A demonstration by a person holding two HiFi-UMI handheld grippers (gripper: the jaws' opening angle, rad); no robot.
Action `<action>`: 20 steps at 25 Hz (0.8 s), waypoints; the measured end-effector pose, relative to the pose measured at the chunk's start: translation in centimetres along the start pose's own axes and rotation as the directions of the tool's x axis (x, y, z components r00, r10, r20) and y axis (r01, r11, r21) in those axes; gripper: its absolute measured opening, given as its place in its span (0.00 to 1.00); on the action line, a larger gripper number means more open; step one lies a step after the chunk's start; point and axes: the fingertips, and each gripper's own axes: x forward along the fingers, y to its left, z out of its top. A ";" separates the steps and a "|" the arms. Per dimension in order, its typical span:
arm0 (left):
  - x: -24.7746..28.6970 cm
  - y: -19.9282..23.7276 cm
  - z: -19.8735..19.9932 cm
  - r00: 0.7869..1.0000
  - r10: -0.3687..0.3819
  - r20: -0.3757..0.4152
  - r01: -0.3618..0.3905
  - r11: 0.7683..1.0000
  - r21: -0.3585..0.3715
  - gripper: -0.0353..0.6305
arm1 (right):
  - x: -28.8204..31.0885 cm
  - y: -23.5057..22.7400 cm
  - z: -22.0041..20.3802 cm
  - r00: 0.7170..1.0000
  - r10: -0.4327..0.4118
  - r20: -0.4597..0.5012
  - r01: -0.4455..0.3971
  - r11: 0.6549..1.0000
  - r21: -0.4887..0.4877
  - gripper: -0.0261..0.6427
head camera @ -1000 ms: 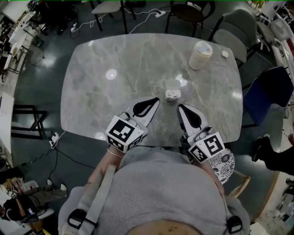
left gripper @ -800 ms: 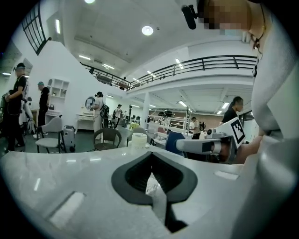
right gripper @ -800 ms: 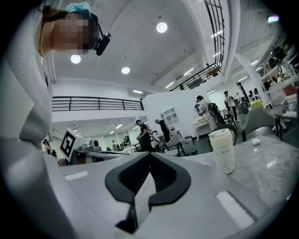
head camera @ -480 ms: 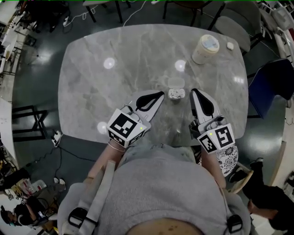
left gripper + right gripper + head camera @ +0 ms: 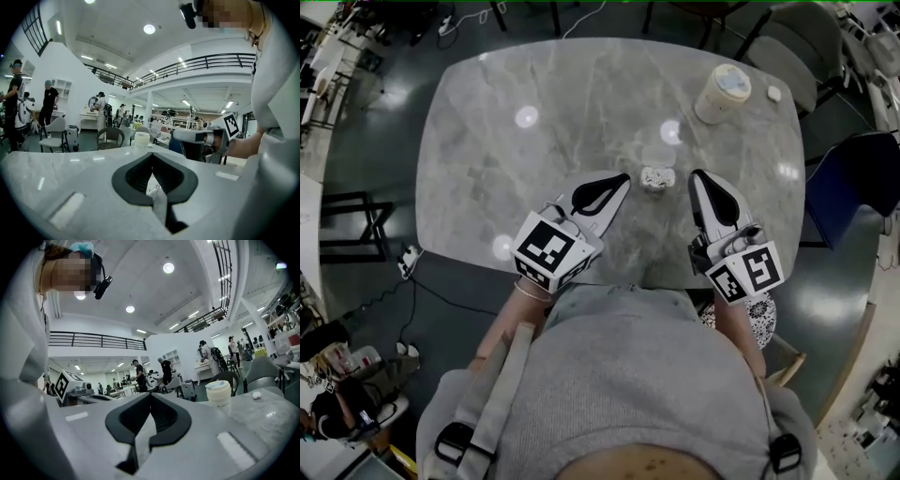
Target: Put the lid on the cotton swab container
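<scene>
The small round cotton swab container [image 5: 655,179] stands open near the table's front edge, white swabs showing inside. Just behind it lies a clear round lid [image 5: 656,156]. My left gripper [image 5: 623,178] is shut and empty, its tip a little left of the container. My right gripper [image 5: 697,175] is also shut and empty, its tip to the right of the container. In the left gripper view the swabs [image 5: 152,184] peek through the gap under my closed jaws, and the right gripper [image 5: 180,135] shows beyond. The right gripper view does not show the container.
A tall cream jar with a lid [image 5: 722,92] stands at the marble table's [image 5: 534,169] far right, a small white object [image 5: 774,93] beside it. Chairs [image 5: 787,56] ring the far side. A blue chair [image 5: 862,169] sits to the right. People stand in the background.
My right gripper has shifted to the right, away from the swab container. The left gripper has stayed about where it was. The head view has tilted slightly.
</scene>
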 end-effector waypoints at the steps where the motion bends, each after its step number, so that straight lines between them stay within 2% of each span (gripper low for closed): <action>1: 0.1 -0.1 -0.1 1.000 0.006 -0.001 -0.006 1.000 -0.002 0.05 | -0.1 0.1 0.1 1.000 0.009 -0.001 -0.009 1.000 -0.005 0.04; 6: 0.7 -0.9 -0.3 1.000 0.031 0.002 -0.031 0.999 -0.009 0.05 | -1.1 0.1 0.0 0.999 0.044 -0.017 -0.044 0.999 -0.008 0.04; 14: 1.7 -1.2 -0.5 0.999 0.049 -0.020 -0.049 0.999 0.003 0.05 | -2.0 -0.6 0.5 0.999 0.048 -0.014 -0.048 0.999 0.002 0.04; 17: 2.4 -0.8 -1.5 0.998 0.041 -0.053 -0.040 0.999 0.015 0.05 | -2.0 -0.9 0.5 0.999 0.045 -0.016 -0.045 0.999 0.008 0.04; 18: 2.8 -0.7 -2.0 0.997 0.031 -0.069 -0.030 0.999 0.019 0.11 | -2.0 -1.1 0.3 0.999 0.044 -0.020 -0.044 0.999 0.011 0.04; 20: 3.6 -0.7 -2.9 0.996 0.008 -0.094 -0.007 1.000 0.019 0.14 | -2.0 -1.6 -0.1 0.999 0.044 -0.029 -0.043 0.999 0.016 0.04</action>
